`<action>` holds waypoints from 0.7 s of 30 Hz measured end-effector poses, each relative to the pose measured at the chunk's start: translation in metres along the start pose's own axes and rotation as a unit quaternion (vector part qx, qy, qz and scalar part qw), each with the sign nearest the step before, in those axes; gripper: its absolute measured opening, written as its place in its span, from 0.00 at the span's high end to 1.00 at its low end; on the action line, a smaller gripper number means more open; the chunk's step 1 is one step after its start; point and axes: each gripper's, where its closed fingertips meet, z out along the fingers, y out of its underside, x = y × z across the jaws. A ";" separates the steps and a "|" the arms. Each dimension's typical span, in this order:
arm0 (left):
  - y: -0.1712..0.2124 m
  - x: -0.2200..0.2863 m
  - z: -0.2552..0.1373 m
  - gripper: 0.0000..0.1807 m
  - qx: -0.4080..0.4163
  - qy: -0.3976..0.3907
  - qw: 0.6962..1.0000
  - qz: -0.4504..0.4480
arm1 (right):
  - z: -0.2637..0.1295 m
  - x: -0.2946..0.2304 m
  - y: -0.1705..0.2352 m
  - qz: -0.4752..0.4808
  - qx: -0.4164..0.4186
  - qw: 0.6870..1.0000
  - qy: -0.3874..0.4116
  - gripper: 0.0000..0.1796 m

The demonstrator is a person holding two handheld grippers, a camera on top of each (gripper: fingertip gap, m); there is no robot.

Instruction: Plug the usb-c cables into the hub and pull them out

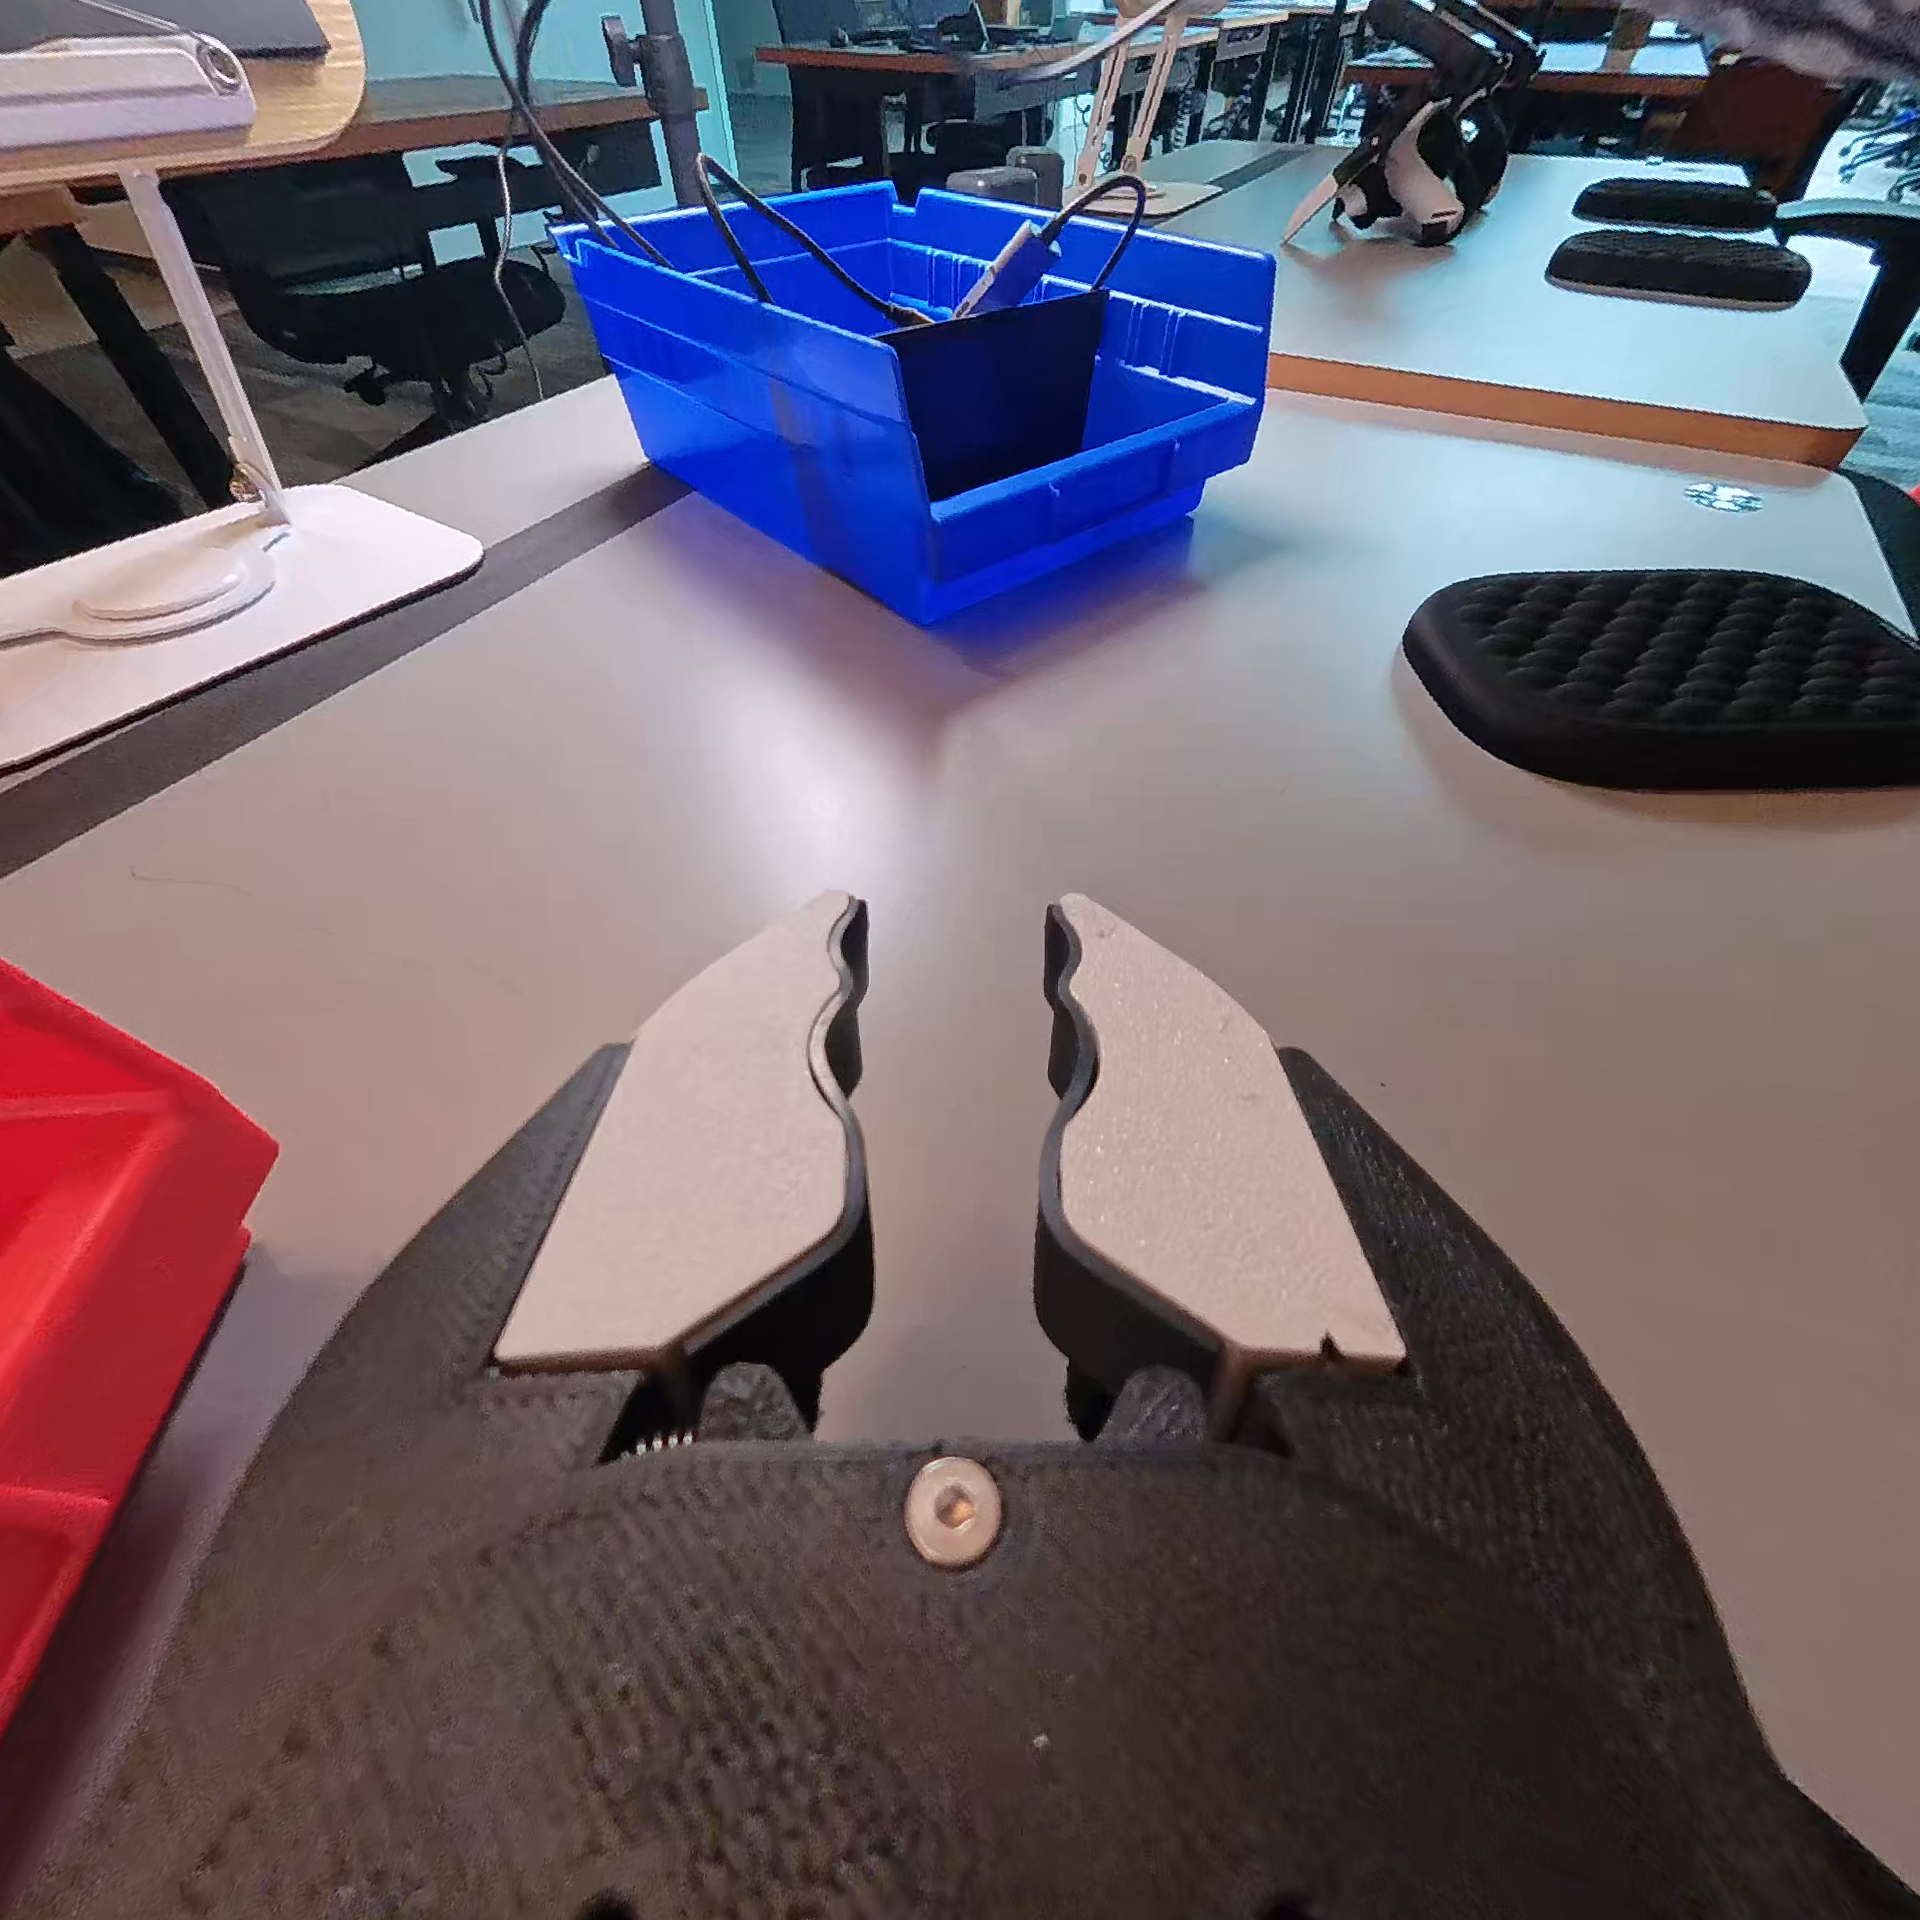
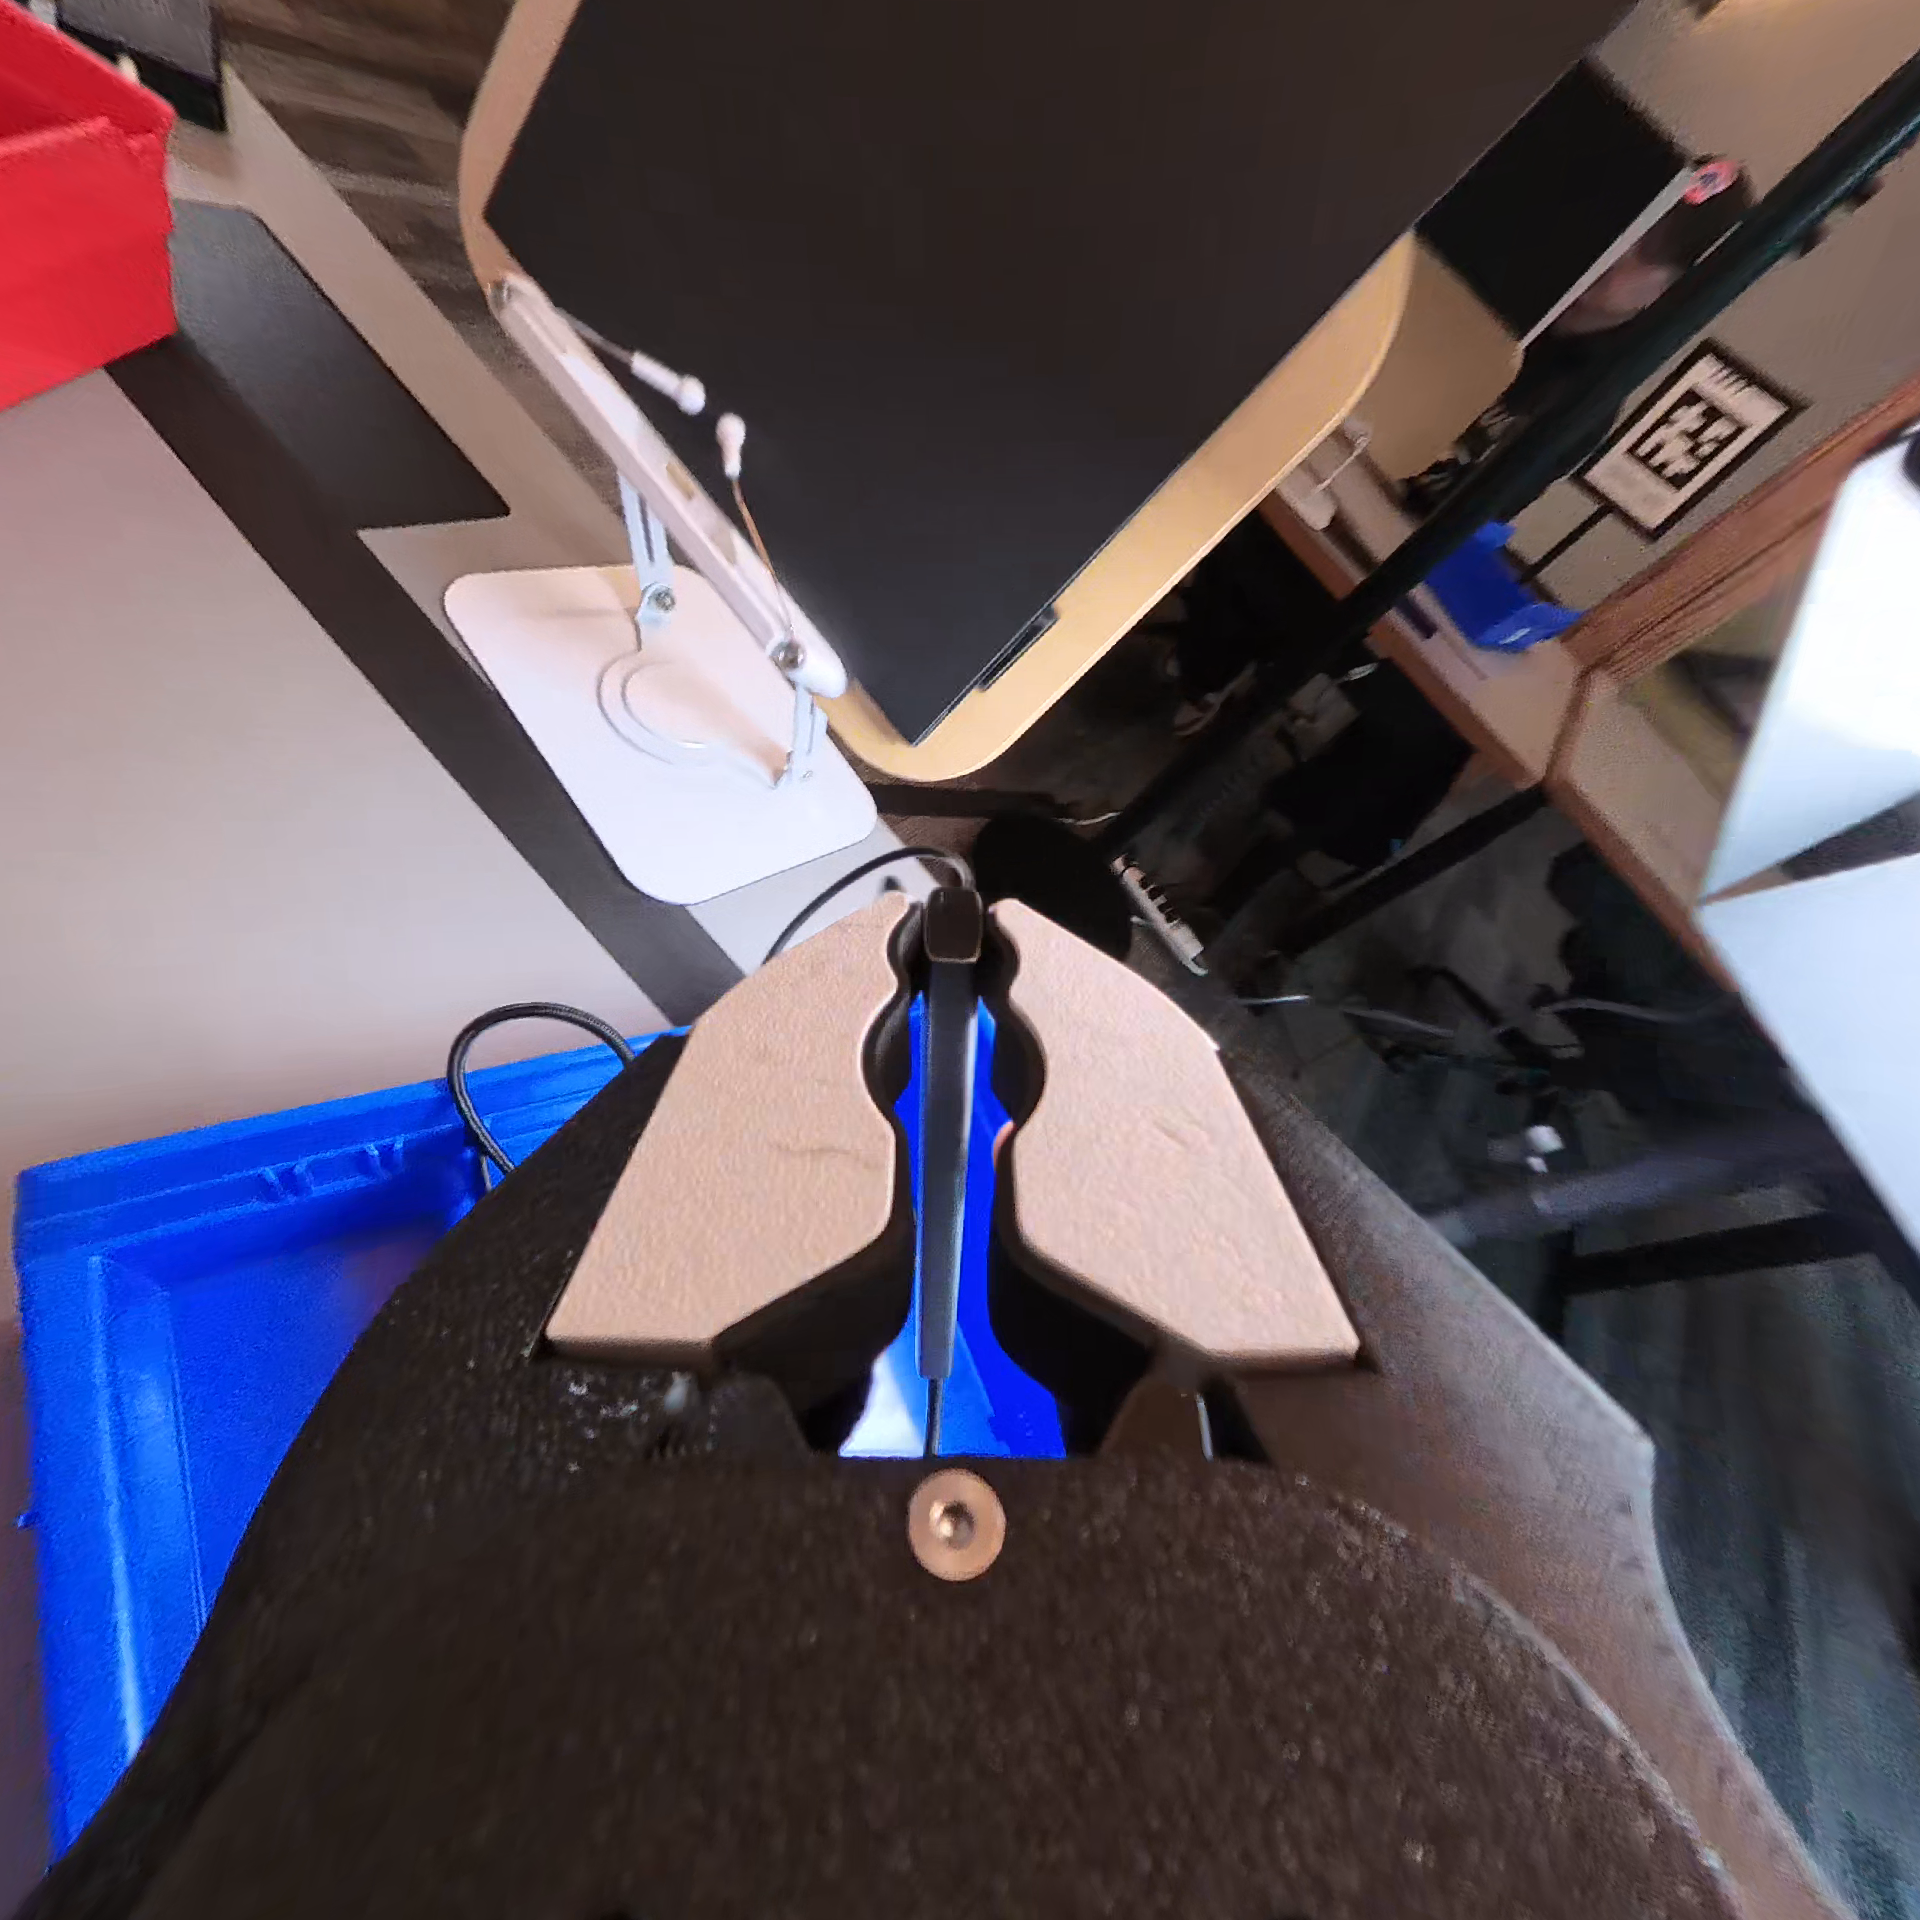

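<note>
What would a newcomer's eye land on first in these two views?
Probably the bright blue bin in the middle of the grey table, with black cables trailing out of it. Next, the right claw, shut on a black cable plug above that bin, while the left claw hangs open and empty.

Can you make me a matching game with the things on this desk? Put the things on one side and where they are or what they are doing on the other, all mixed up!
Things:
1. left gripper
2. right gripper
3. blue plastic bin
4. white flat-based desk lamp

States or places:
A. stands at the left of the grey table
B. open, holding nothing
C. has black cables hanging into it
D. shut on a black USB-C cable plug

Pairs: 1-B, 2-D, 3-C, 4-A
</note>
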 end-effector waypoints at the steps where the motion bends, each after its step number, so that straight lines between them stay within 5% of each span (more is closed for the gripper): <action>1: 0.001 -0.001 0.000 0.82 -0.001 0.001 1.000 -0.002 | 0.010 -0.003 0.009 0.005 -0.008 1.000 -0.006 0.94; 10: 0.002 -0.003 0.001 0.82 -0.003 0.000 1.000 -0.007 | 0.057 -0.029 0.126 0.017 -0.199 0.978 -0.067 0.93; 14: 0.004 -0.003 0.002 0.82 -0.005 0.001 1.000 -0.010 | 0.052 -0.022 0.137 0.026 -0.242 0.968 -0.056 0.92; 21: 0.003 -0.004 0.001 0.82 -0.006 -0.004 1.000 -0.008 | 0.013 0.037 0.160 0.032 -0.389 0.916 0.096 0.88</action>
